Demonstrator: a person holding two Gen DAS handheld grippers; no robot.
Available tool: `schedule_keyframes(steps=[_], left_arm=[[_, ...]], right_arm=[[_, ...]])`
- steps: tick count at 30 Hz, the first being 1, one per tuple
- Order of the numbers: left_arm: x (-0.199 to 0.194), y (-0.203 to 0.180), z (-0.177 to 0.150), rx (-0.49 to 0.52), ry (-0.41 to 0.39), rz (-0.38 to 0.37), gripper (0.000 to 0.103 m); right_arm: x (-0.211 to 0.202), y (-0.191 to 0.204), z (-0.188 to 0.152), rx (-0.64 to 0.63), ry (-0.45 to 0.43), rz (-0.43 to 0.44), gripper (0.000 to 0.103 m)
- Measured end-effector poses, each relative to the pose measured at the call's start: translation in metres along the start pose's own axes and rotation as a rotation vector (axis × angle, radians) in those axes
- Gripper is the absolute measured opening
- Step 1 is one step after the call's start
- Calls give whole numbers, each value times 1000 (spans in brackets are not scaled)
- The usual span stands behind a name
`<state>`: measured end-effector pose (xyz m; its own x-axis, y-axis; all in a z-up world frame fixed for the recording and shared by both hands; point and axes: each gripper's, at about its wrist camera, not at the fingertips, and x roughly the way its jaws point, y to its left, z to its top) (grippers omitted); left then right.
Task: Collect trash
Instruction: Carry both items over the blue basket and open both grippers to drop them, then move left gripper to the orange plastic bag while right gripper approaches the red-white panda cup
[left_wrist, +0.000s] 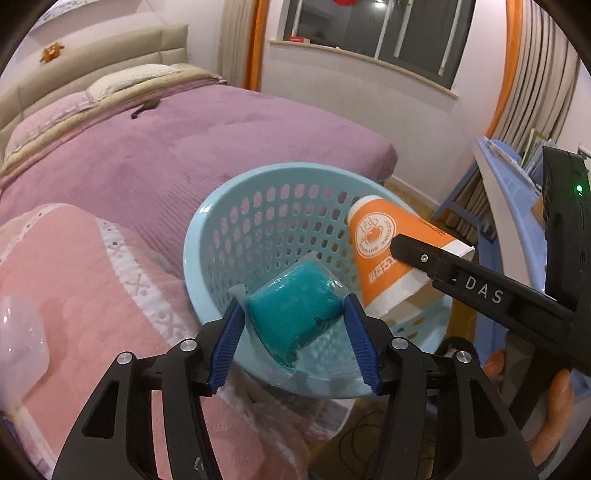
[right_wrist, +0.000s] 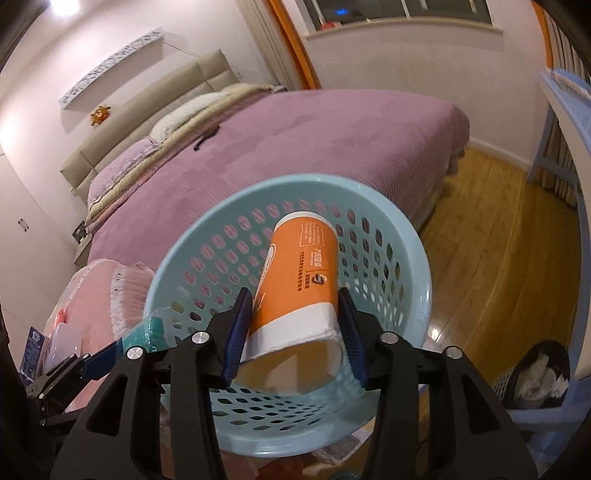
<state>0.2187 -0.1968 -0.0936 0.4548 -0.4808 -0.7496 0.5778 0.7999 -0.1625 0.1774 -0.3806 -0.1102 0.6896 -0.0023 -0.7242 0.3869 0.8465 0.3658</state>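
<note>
A light blue perforated basket (left_wrist: 207, 221) (right_wrist: 417, 258) sits tilted at the edge of the bed, its mouth facing me. My left gripper (left_wrist: 293, 301) hangs over that mouth with a teal gel packet (left_wrist: 295, 314) in clear wrap between its blue pads, which touch both sides. My right gripper (right_wrist: 294, 295) holds an orange and white paper cup (right_wrist: 303, 266) (left_wrist: 376, 251) by its squashed rim end, with the cup's base pointing into the basket. In the right wrist view the left gripper's fingers (right_wrist: 107, 349) and the packet (right_wrist: 155, 328) show at the basket's left rim.
A purple bed (left_wrist: 184, 147) lies behind the basket and a pink folded quilt (left_wrist: 74, 277) to its left. A blue shelf unit (left_wrist: 495, 184) stands at the right. On the wooden floor (right_wrist: 498, 258), a dark bin (right_wrist: 539, 373) holds white paper. A person's hand (left_wrist: 557, 398) grips the right tool.
</note>
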Motion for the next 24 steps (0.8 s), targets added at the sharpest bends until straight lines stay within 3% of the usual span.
schedule_keyframes(steps=[3,10,18,24], left_arm=[[-4,4,1,-27,-3,-17,77],[-36,5,-3,-71,-61,-54,77],[-93,21,-15,-128,-162,-54,77],[-150,49,-38,-184,-261,56,77]], right_arm=[[1,-5,2,17,17,27,50],[-20,8,-3,-20,-12,53,54],[-52,57,-16,-117,-44,119,54],[-72,109,-36,-220,-56,192,54]])
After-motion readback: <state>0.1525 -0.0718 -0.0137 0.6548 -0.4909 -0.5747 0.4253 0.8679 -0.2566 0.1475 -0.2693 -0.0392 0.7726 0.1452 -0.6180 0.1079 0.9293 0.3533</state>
